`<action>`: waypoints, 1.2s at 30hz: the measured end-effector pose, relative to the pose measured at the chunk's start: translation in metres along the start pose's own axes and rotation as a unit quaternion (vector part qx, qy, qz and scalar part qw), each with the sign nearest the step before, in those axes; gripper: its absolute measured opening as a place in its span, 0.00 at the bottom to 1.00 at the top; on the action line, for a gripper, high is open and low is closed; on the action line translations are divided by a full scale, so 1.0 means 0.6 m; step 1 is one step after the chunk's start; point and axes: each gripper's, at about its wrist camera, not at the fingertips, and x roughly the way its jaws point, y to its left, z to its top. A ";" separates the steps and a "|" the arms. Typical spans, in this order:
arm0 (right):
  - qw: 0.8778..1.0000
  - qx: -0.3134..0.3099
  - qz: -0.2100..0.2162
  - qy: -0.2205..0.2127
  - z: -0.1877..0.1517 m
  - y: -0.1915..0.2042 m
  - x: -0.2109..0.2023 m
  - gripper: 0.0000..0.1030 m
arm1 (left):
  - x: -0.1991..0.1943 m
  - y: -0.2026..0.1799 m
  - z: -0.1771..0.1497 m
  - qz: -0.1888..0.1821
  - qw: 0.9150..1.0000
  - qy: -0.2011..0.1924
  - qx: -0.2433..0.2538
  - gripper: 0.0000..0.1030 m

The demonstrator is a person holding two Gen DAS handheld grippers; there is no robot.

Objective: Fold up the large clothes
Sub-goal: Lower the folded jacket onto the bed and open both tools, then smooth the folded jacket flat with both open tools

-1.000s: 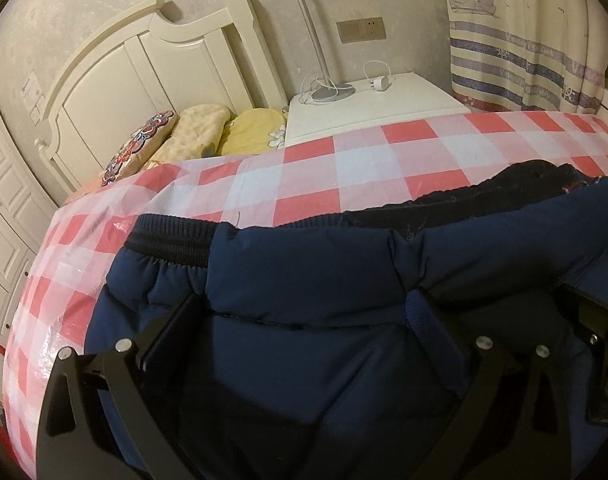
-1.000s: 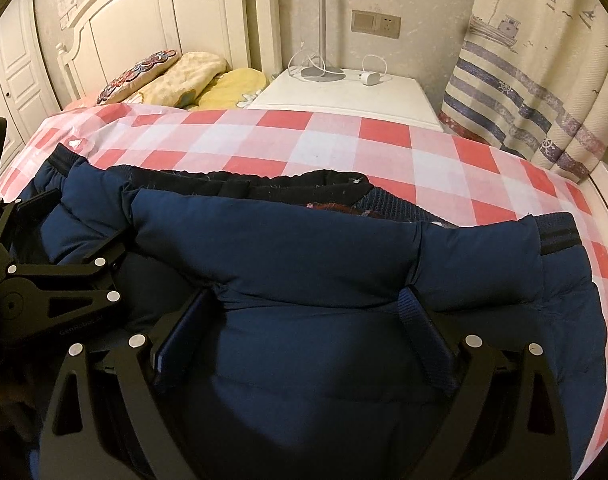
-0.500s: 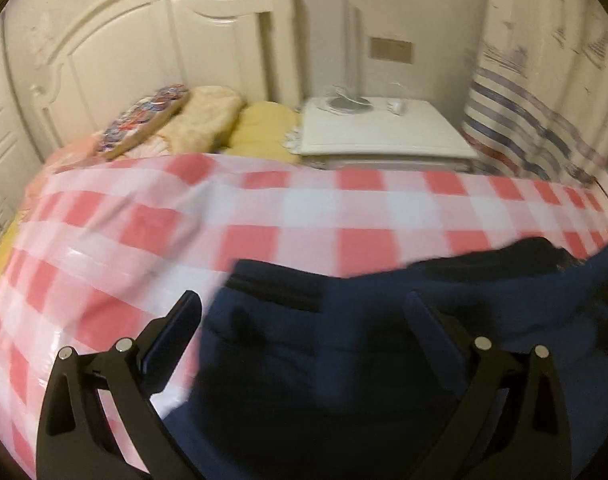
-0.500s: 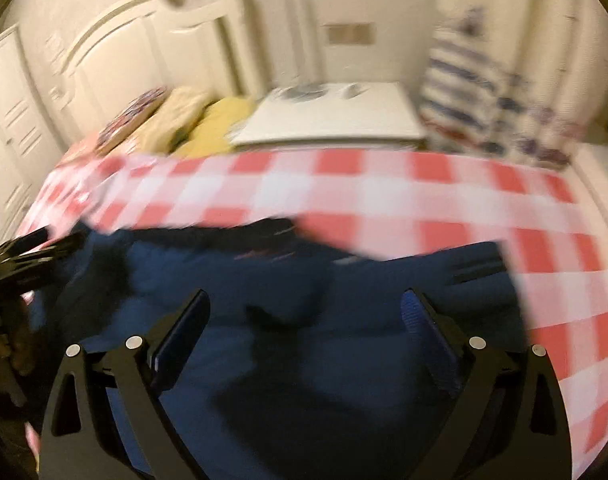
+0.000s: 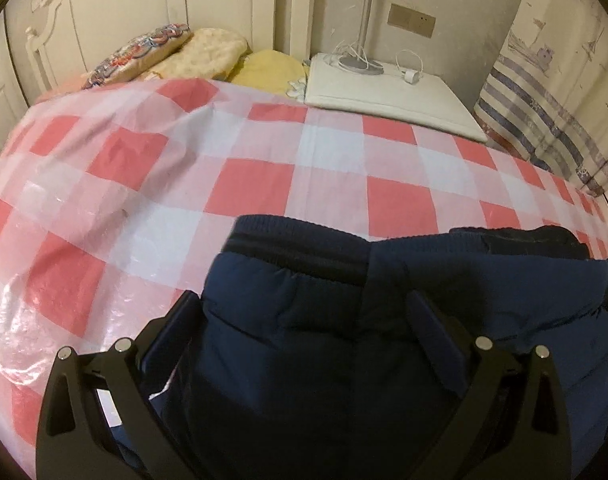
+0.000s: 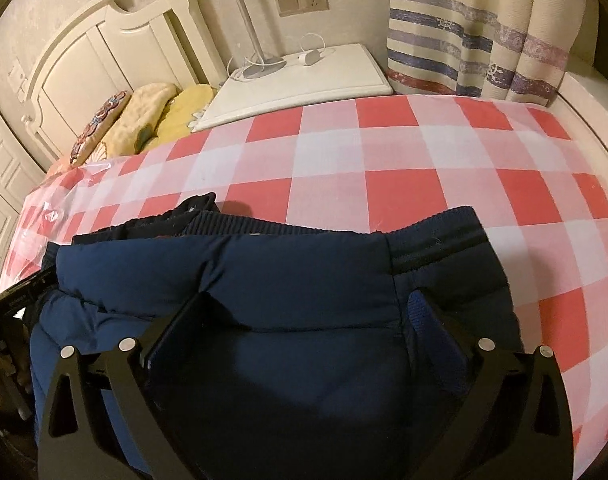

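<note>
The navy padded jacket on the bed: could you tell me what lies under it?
The navy padded jacket rests on the red-and-white checked cover, which shows all around it. Whatever sits beneath the jacket's folded bulk is covered.

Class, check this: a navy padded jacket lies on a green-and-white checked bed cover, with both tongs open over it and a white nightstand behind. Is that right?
Not quite. The bed cover is red-and-white checked, not green, as the right wrist view shows. The rest holds: the navy padded jacket lies on it, the left tongs and right tongs are open over it, and the white nightstand is behind.
</note>
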 end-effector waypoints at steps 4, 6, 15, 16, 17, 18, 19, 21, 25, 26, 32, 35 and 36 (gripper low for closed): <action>0.999 -0.019 0.020 -0.036 -0.032 0.049 -0.078 0.95 | -0.117 -0.028 -0.042 -0.016 0.996 -0.091 0.013 0.97; 0.994 -0.095 0.020 -0.054 -0.073 0.110 -0.116 0.96 | -0.153 -0.060 -0.072 -0.048 0.993 -0.103 0.044 0.98; 0.983 -0.183 0.007 -0.026 -0.153 0.174 -0.071 0.96 | -0.096 -0.143 -0.148 -0.021 0.989 -0.064 0.129 0.98; 0.983 -0.180 0.012 -0.026 -0.153 0.172 -0.071 0.96 | -0.095 -0.139 -0.149 -0.027 0.990 -0.061 0.126 0.98; 0.983 -0.179 0.014 -0.027 -0.154 0.169 -0.075 0.96 | -0.096 -0.135 -0.150 -0.031 0.990 -0.060 0.124 0.98; 0.983 -0.178 0.019 -0.027 -0.154 0.167 -0.082 0.96 | -0.100 -0.127 -0.149 -0.037 0.990 -0.059 0.120 0.98; 0.984 -0.172 0.020 -0.030 -0.156 0.161 -0.096 0.94 | -0.113 -0.114 -0.149 -0.035 0.991 -0.067 0.110 0.98; 0.987 -0.150 0.021 -0.061 -0.164 0.140 -0.139 0.95 | -0.155 -0.077 -0.149 -0.018 0.990 -0.108 0.088 0.98; 0.990 -0.122 -0.030 -0.067 -0.188 0.054 -0.170 0.95 | -0.175 -0.003 -0.163 0.038 0.990 -0.118 0.069 0.98; 0.992 -0.110 -0.030 -0.057 -0.193 0.031 -0.159 0.95 | -0.154 0.014 -0.167 0.042 0.992 -0.096 0.064 0.98; 0.993 -0.078 0.032 -0.079 -0.206 -0.006 -0.137 0.96 | -0.106 0.052 -0.161 -0.013 0.999 -0.049 0.006 0.98; 0.994 -0.073 0.036 -0.078 -0.210 -0.010 -0.141 0.96 | -0.108 0.061 -0.162 -0.024 0.999 -0.047 -0.007 0.98; 0.994 -0.068 0.035 -0.074 -0.211 -0.012 -0.145 0.96 | -0.119 0.059 -0.167 -0.018 0.999 -0.049 -0.012 0.98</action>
